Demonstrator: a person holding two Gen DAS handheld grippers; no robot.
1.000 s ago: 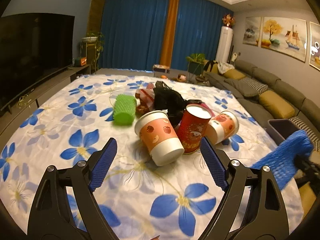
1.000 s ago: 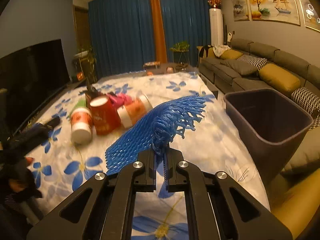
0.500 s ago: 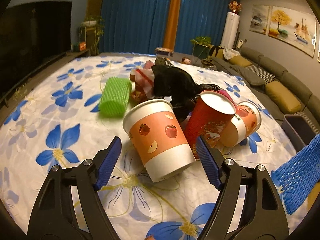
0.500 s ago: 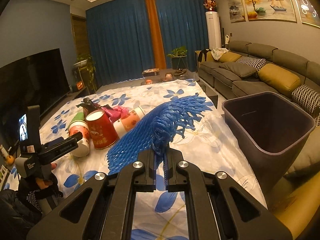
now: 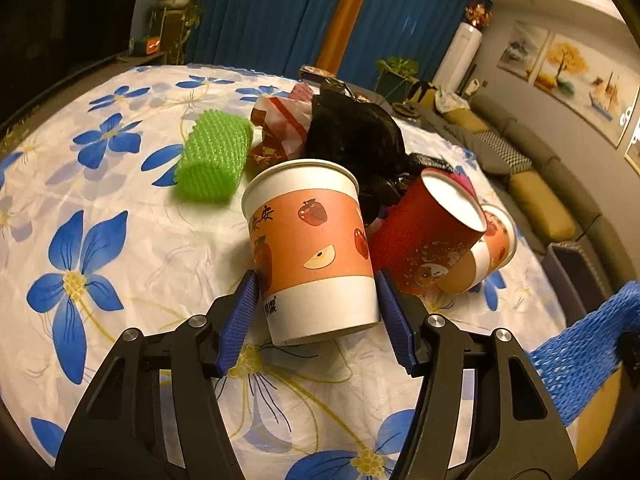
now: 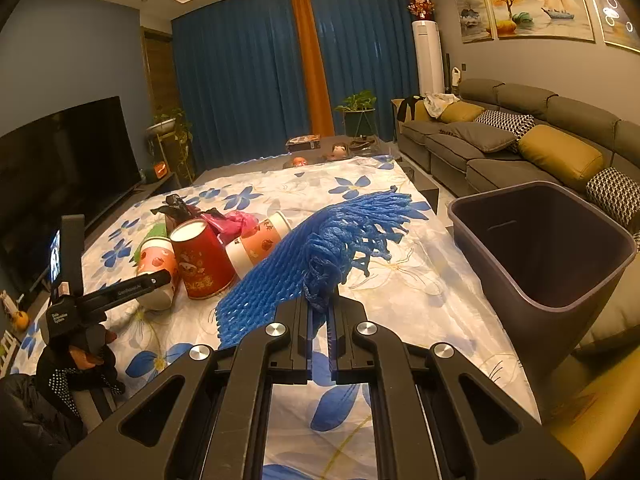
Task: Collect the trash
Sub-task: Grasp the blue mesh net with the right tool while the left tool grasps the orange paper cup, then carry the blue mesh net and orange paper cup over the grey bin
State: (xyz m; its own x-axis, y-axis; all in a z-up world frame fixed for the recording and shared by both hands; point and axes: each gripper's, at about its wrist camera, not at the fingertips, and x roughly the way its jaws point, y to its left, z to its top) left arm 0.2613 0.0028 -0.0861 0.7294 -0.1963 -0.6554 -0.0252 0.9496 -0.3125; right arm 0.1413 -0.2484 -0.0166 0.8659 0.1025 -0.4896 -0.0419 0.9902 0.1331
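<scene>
A flowered cloth [image 5: 120, 184] covers the table, with an empty bin [image 6: 548, 248] at its right edge and a heap of cups and bags in the middle. The left gripper [image 5: 316, 312], jaws just closing, straddles the apple cup [image 5: 316, 248], pads almost touching its sides. The right gripper [image 6: 320, 312] is clamped tight on blue foam netting [image 6: 320, 252].

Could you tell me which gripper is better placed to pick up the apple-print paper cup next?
Left. The left gripper already straddles the apple-print cup, jaws just closing around it. The right gripper is shut on the blue foam net.
</scene>
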